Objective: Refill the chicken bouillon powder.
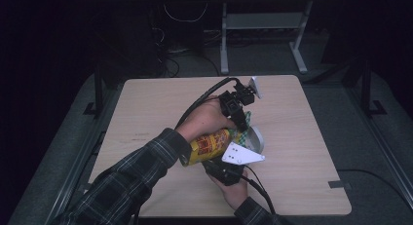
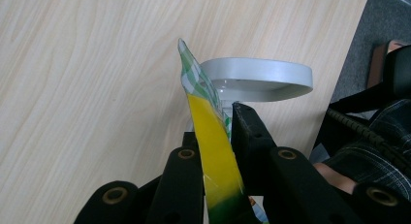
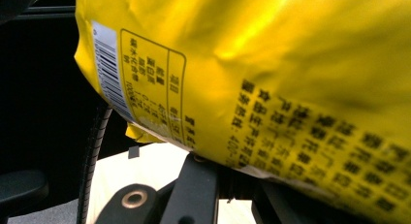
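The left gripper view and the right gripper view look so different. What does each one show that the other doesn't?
The left gripper view alone shows the grey bowl on the wooden table, the green-checked top edge of the packet, and the left gripper shut on the packet just below that edge.

The right gripper view alone shows the packet's printed back: a barcode and black text, seen very close.

Both share the yellow snack packet, held between black jaws.
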Available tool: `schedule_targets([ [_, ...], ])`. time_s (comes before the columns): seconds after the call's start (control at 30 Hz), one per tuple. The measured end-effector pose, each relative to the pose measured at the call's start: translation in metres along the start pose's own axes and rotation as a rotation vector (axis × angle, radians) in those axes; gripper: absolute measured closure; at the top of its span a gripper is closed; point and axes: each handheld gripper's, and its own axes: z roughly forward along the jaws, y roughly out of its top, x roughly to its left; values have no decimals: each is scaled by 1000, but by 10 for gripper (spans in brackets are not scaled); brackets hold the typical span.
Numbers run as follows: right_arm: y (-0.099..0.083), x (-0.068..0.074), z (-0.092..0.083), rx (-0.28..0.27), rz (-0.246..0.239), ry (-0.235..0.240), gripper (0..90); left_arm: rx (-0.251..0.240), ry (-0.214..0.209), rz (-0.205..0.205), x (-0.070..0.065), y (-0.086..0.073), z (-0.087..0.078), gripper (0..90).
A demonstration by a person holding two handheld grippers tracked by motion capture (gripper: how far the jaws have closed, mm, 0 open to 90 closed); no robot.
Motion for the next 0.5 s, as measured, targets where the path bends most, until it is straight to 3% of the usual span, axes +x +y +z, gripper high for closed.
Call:
schedule_targets([
  [0.5, 4, -6, -2, 0, -8, 0, 900, -14, 3, 5, 1, 5, -3, 810],
])
